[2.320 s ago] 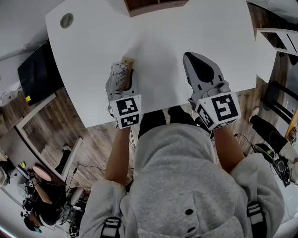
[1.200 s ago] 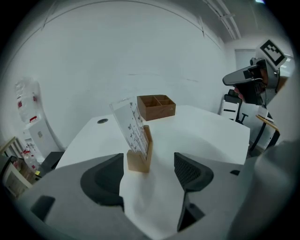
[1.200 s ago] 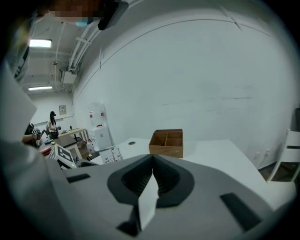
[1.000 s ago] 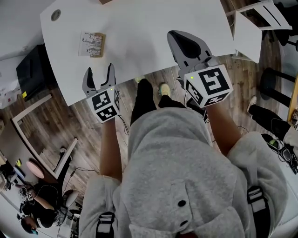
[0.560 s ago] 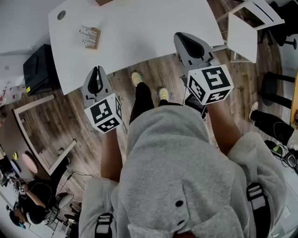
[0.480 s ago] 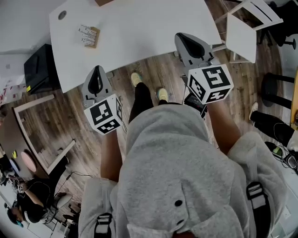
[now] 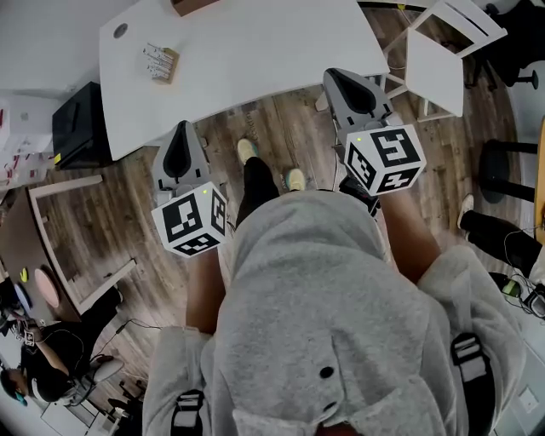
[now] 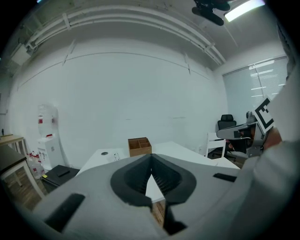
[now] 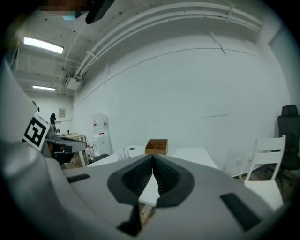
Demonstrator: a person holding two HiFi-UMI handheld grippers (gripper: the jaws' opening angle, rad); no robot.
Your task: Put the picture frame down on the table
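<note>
The picture frame (image 7: 160, 62) lies on the white table (image 7: 255, 51) near its far left corner, with nothing holding it. It shows small in the left gripper view (image 8: 116, 157) and in the right gripper view (image 9: 124, 153). My left gripper (image 7: 182, 128) is shut and empty, held over the wooden floor short of the table's near edge. My right gripper (image 7: 336, 74) is also shut and empty, at the table's near right corner. In their own views the left gripper (image 8: 151, 158) and the right gripper (image 9: 153, 157) both show jaws pressed together.
A wooden organiser box (image 7: 194, 5) stands at the table's far edge. A white chair (image 7: 438, 55) is at the right, a black cabinet (image 7: 77, 123) at the left. The person's feet (image 7: 269, 166) stand on the floor between the grippers.
The left gripper let go of the frame, which stays on the table. That gripper then shut. The person stepped back, and both grippers drew away from the table.
</note>
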